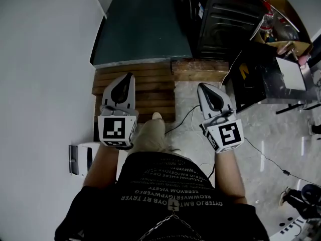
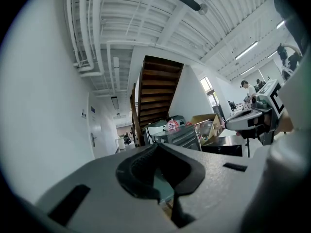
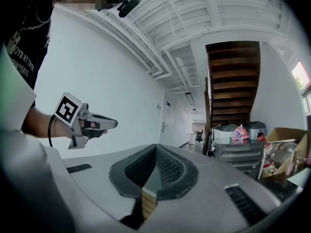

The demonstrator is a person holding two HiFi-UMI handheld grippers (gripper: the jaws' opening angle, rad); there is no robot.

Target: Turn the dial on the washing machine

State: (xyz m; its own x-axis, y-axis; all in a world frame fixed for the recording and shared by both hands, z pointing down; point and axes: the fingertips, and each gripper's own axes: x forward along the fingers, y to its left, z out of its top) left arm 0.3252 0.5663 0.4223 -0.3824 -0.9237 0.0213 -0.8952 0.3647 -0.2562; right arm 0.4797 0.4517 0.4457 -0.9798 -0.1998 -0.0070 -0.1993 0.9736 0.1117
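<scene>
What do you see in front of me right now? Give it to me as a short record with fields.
Left gripper: jaws shut, empty, pointing level
Right gripper: jaws shut, empty, pointing level
Ahead: dark green-topped unit, wooden pallet at its near edge
Right side: black appliance, cardboard box
Dial: not visible in any view
Contact: neither gripper touches anything

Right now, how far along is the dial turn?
Done: nothing visible. In hand: left gripper and right gripper are both shut and empty, held level, side by side. Left: everything; no dial shows in any view, so reaching, gripping and turning it remain.
</scene>
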